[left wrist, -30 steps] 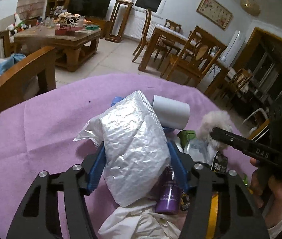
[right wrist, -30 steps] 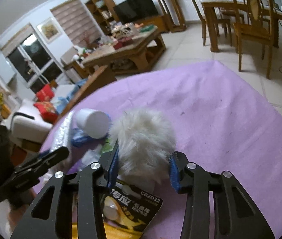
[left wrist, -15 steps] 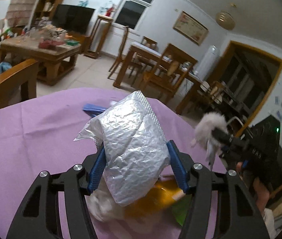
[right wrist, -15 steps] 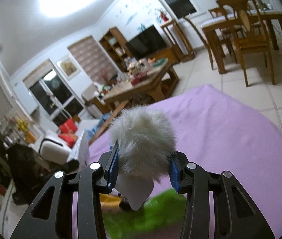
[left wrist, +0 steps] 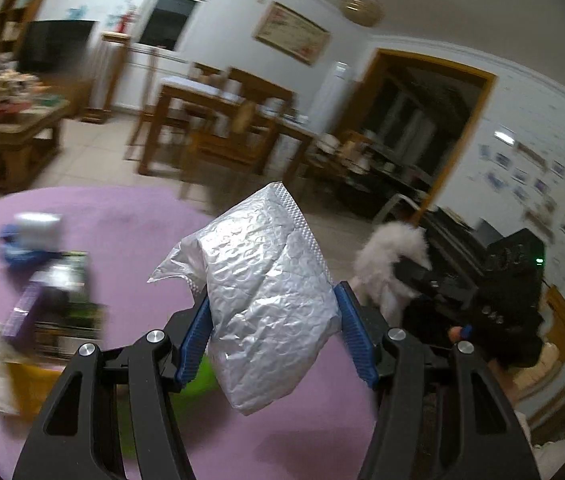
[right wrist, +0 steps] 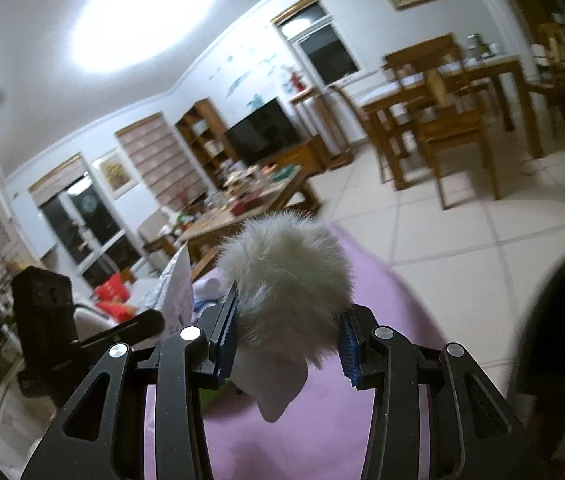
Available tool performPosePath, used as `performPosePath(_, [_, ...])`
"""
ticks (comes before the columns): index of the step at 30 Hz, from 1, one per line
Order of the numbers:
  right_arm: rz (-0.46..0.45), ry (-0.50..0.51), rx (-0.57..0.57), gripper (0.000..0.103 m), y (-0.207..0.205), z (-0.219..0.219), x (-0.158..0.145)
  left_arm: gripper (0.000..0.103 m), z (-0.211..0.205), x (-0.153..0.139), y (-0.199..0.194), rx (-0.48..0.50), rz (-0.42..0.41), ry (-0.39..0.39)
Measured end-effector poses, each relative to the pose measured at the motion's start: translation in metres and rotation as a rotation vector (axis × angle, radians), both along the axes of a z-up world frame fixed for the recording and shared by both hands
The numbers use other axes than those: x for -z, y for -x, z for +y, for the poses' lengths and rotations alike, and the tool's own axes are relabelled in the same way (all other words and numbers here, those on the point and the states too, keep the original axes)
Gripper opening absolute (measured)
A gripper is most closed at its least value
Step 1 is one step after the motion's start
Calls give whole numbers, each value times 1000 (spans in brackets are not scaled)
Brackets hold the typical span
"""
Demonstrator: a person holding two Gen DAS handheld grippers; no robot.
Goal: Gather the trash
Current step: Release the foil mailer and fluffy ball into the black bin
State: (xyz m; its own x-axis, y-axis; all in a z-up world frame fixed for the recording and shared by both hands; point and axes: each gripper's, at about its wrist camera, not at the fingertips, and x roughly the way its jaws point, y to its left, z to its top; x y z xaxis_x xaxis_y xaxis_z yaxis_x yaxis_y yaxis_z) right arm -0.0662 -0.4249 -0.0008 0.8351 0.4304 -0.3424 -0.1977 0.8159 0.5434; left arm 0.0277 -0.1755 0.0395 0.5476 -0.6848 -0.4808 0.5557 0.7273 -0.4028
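My left gripper (left wrist: 272, 330) is shut on a crumpled silver bubble mailer (left wrist: 266, 300), held up above the purple tablecloth (left wrist: 122, 216). In the right wrist view my right gripper (right wrist: 288, 338) is shut on a white fluffy pompom (right wrist: 286, 272) with a white tag hanging below it. The same pompom (left wrist: 390, 256) and the right gripper's black body show at the right of the left wrist view. The mailer (right wrist: 174, 284) and the left gripper's black body appear at the left of the right wrist view. More trash lies blurred at the left: a white roll (left wrist: 38, 226), a purple tube (left wrist: 24, 308).
A green item (left wrist: 194, 384) lies on the cloth under the left gripper. A dark rounded shape (right wrist: 562, 320) fills the right edge of the right wrist view. Wooden dining table and chairs (left wrist: 218, 128), a cluttered coffee table (right wrist: 250, 208) and tiled floor lie beyond the purple table.
Both grippers have lifted off the trash pile and swung to the right, each still holding its item. The pile has slid to the left in the left wrist view.
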Motion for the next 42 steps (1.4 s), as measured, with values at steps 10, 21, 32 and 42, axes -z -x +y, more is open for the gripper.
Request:
performPosePath(10, [73,-51,271,42,91,-140,34,60,-142,26,22,320,26,-19])
performPosePath(21, [116,-54,434,42,152,-230,83,60,-233,60,34,477,59,-110])
performPosePath(32, [171,-108,462,63,144,-238,111,71,-262,70,41,514,71,-202])
performPosePath(42, [165,-79,426,71,132,-203,94,83,-234,48,48,473,7,-156])
